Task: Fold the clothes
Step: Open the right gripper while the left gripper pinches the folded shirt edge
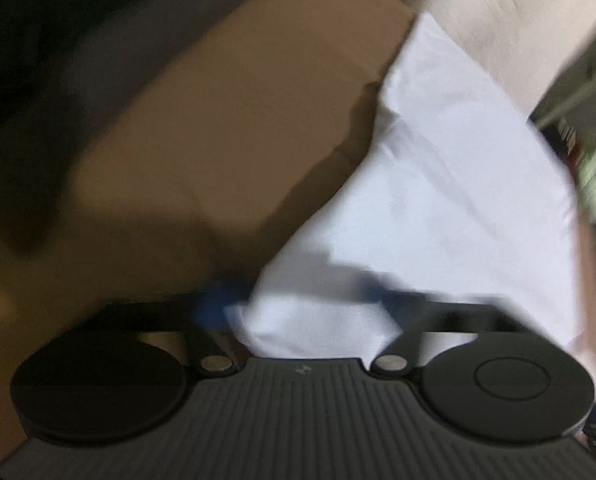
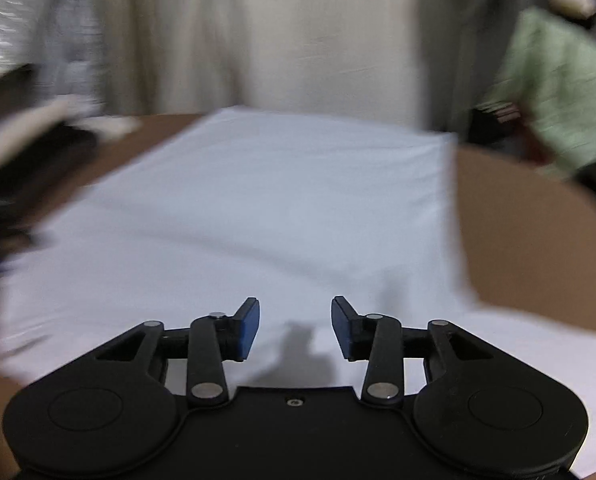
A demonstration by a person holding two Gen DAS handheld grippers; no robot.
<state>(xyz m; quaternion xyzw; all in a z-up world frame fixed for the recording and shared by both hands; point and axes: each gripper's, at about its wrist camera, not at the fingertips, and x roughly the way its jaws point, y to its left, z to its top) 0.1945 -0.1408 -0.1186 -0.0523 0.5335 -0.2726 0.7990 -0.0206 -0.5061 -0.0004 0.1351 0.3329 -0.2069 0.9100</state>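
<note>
A white cloth (image 2: pixel 257 216) lies spread over a brown worktop (image 2: pixel 538 240), flat across most of its length, with a straight far edge and a soft ripple near the middle. In the right wrist view the right gripper (image 2: pixel 295 328) hangs just above the near part of this cloth; its blue-padded fingers (image 2: pixel 249 328) stand well apart, nothing sits between them, and their shadow falls on the fabric below. In the left wrist view, which is heavily blurred, the left gripper (image 1: pixel 298 304) is at the cloth's near corner — the white fabric (image 1: pixel 438 208) runs in between the two blue pads (image 1: pixel 211 308) and down to the gripper body, and the pads look drawn in against it, so the fingers appear closed on a bunched fold of the cloth, though the blur keeps the contact itself from being sharp. From that corner the fabric rises in a slanted sheet toward the upper right of the view, with bare brown worktop (image 1: pixel 237 120) to its left. Behind the worktop hangs pale cream material (image 2: pixel 281 32), and a light green fabric (image 2: pixel 558 92) shows at the right — its form is too smeared to tell more.
</note>
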